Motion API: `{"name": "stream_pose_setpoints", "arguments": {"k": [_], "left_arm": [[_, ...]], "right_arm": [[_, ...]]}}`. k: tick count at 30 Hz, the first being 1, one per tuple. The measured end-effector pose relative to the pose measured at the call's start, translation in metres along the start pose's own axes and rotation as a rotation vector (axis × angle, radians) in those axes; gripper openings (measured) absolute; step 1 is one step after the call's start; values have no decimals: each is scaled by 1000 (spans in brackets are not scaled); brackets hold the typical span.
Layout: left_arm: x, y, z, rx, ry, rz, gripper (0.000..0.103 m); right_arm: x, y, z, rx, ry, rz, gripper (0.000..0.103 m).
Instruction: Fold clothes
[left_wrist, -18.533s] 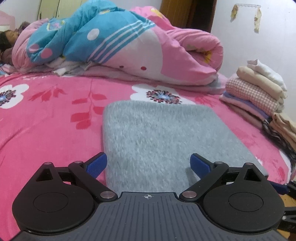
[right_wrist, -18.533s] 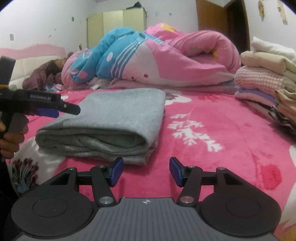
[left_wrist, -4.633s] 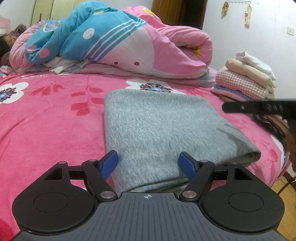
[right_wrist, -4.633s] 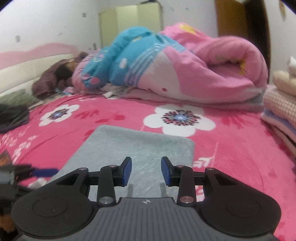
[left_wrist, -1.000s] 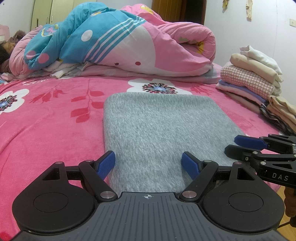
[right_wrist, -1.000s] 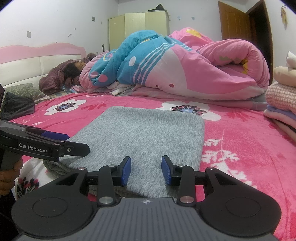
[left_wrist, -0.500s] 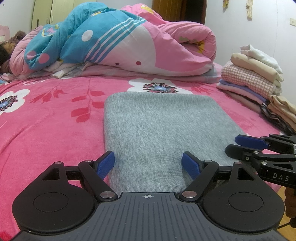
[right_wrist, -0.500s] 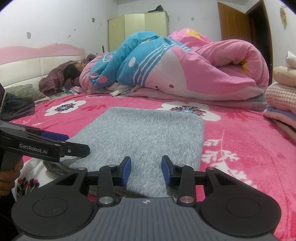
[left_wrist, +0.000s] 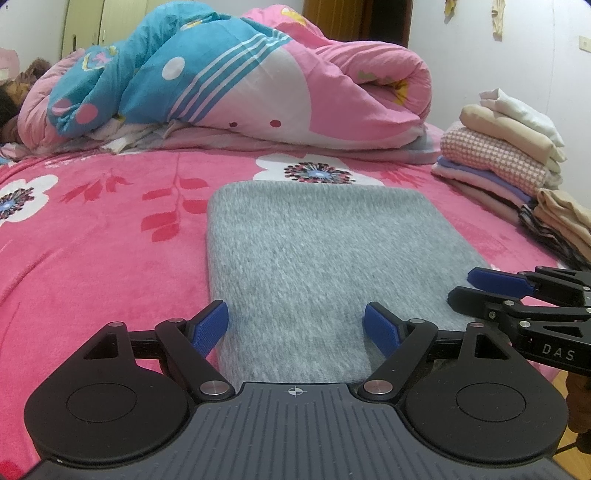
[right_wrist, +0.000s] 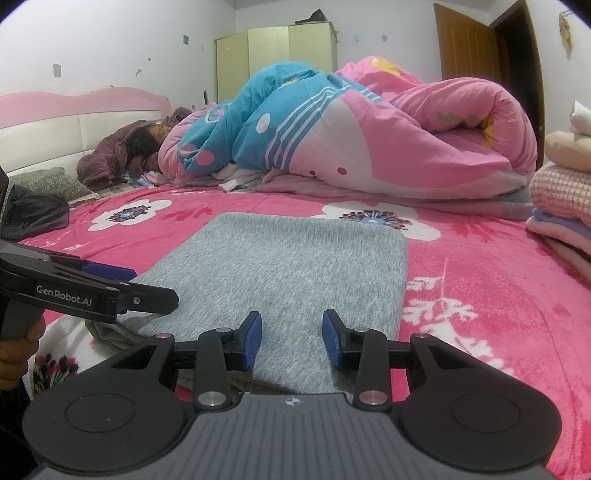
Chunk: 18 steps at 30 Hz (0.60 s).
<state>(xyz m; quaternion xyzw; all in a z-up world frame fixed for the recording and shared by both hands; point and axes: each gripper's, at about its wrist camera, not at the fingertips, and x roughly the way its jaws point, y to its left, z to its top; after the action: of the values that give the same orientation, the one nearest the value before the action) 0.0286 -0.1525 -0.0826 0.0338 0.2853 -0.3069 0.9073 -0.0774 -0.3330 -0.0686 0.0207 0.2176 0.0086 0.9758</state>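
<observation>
Jaws apart over pink bedspread (left_wrist: 92, 251)

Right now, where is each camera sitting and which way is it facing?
Left wrist: on the left gripper, facing across the grey folded garment toward the quilt; right gripper enters at right.
Right wrist: on the right gripper, over the garment's near right corner; left gripper and a hand show at left.
Shared: garment, quilt, clothes stack.

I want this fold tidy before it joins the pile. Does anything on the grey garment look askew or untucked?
Mostly neat: the grey garment lies flat and square on the pink bedspread. One flaw: at its near left corner, lower layers bunch out untucked, just beneath the left claw.
</observation>
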Motion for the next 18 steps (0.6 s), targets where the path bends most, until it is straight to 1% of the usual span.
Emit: {"name": "stream_pose_setpoints", "arguments": {"k": [6, 8, 18], "left_arm": [[-1, -4, 4, 26, 33, 4, 83], [-1, -5, 5, 32, 46, 7, 85], [3, -16, 9, 53, 94, 65, 92]], "right_arm": [[0, 0, 1, -6, 9, 2, 39], [0, 0, 0, -7, 9, 4, 39], [-3, -2, -4, -11, -13, 22, 39]]}}
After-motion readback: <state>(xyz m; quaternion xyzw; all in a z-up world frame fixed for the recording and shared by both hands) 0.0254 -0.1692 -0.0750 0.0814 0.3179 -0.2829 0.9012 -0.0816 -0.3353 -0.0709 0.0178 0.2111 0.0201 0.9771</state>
